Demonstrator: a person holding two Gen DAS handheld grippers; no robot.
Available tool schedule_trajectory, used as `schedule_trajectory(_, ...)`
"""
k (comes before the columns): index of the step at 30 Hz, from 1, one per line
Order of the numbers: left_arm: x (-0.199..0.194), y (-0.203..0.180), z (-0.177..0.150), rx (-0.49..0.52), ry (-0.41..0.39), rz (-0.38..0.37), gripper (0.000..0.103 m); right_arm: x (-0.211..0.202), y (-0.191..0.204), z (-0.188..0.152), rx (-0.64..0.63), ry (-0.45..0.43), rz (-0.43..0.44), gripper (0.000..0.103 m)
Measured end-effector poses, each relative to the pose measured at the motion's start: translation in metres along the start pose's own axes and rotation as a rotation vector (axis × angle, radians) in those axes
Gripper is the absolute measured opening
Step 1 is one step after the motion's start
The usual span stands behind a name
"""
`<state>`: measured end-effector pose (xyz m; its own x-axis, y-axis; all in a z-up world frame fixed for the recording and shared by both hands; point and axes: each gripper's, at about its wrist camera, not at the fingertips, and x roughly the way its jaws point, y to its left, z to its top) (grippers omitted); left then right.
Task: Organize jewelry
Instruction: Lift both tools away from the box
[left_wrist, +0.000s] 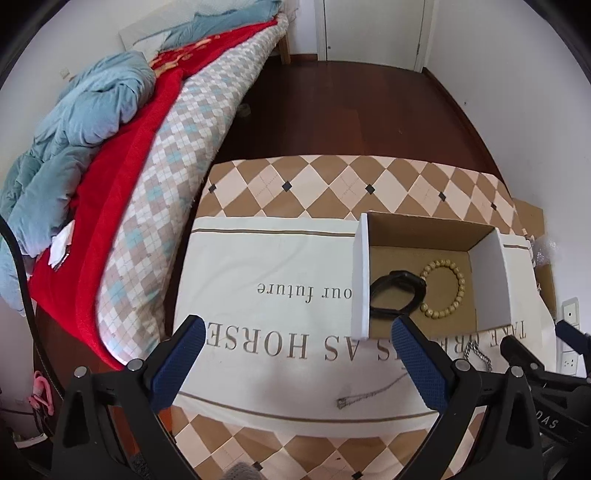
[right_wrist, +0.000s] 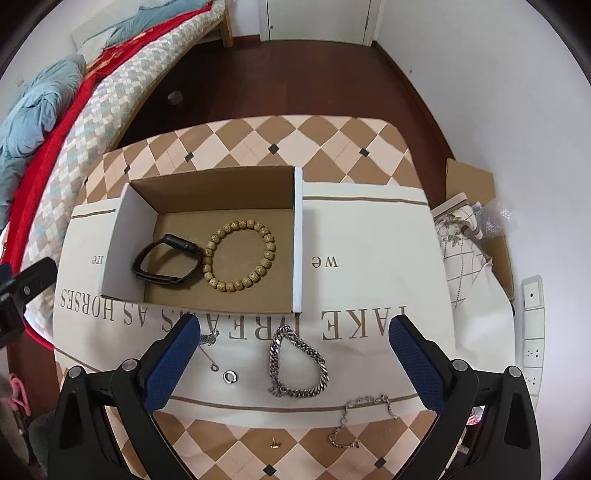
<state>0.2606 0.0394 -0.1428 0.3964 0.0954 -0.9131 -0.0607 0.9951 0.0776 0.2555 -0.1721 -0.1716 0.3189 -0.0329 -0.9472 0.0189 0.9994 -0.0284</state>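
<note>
left gripper (left_wrist: 297, 360): jaws wide apart, empty
right gripper (right_wrist: 295, 356): spread wide, empty
box (right_wrist: 218, 192): holds black band (right_wrist: 166, 266), bead bracelet (right_wrist: 240, 254)
near box: silver chain bracelet (right_wrist: 297, 365), ring (right_wrist: 230, 376)

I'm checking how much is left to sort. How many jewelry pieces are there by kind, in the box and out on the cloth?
Beaded bracelet in the cardboard box: 1
Black wristband in the box: 1
Heavy silver chain bracelet: 1
Fine chains: 2
Silver ring: 1
Small gold stud: 1
Total: 7
</note>
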Motion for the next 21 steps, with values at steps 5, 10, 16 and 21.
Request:
schedule_trajectory(5, -0.027, 0.003, -0.017, 0.000, -0.043, -0.010, 0.103, -0.032, 0.005, -0.012, -0.018, -0.066, -0.011, 0.103)
schedule_trajectory(10, -0.058, 0.004, -0.036, 0.019, -0.095, -0.011, 0.103, -0.069, 0.006, -0.031, -0.018, -0.147, -0.018, 0.103)
schedule_trajectory(16, -0.097, 0.009, -0.057, 0.021, -0.157, -0.011, 0.103, -0.109, 0.005, -0.056, -0.005, -0.205, -0.006, 0.103)
schedule_trajectory(21, -0.129, 0.015, -0.073, 0.005, -0.221, -0.015, 0.103, -0.141, 0.005, -0.078, -0.011, -0.266, -0.020, 0.103)
